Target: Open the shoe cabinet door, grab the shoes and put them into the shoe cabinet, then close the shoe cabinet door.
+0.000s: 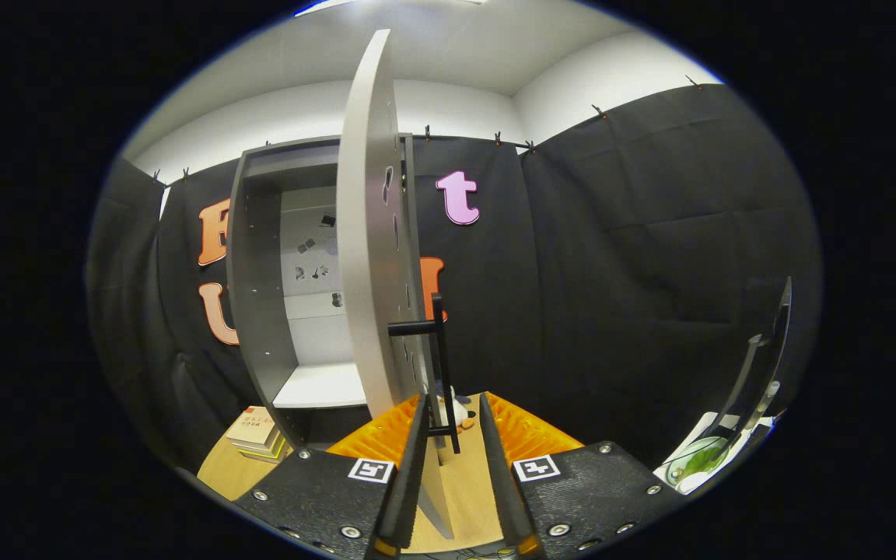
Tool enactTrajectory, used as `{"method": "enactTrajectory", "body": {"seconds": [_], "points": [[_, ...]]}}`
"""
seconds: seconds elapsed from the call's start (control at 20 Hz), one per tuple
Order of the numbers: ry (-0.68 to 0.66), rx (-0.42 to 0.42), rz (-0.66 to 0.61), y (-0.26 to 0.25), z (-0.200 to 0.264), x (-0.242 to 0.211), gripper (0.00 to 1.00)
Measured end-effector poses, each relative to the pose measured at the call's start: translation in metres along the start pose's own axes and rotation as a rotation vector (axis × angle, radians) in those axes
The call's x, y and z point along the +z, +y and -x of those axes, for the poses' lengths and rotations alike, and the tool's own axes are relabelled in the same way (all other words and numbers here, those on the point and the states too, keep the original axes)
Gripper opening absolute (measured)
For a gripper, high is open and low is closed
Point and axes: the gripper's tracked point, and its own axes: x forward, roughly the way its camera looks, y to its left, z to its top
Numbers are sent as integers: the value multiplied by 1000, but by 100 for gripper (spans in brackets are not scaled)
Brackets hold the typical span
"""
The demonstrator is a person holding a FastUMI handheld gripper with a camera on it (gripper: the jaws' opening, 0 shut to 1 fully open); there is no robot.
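claw (452, 424) parted | straddles door handle (439, 365), seemingly no contact | cabinet door (370, 257) ajar

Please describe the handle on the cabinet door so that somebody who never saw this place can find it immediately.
Find the tall grey shoe cabinet standing open against the black cloth wall. Its pale door swings out edge-on toward the gripper. The handle is the thin dark vertical bar on short pegs, between the open fingers, the only black part on that door.
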Motion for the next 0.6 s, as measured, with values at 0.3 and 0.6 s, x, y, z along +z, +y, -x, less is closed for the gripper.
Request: {"method": "enactTrajectory", "body": {"seconds": [0.3, 0.6], "points": [[-7, -77, 3, -30, 2, 4, 42], [-19, -80, 36, -32, 16, 11, 42]]}}
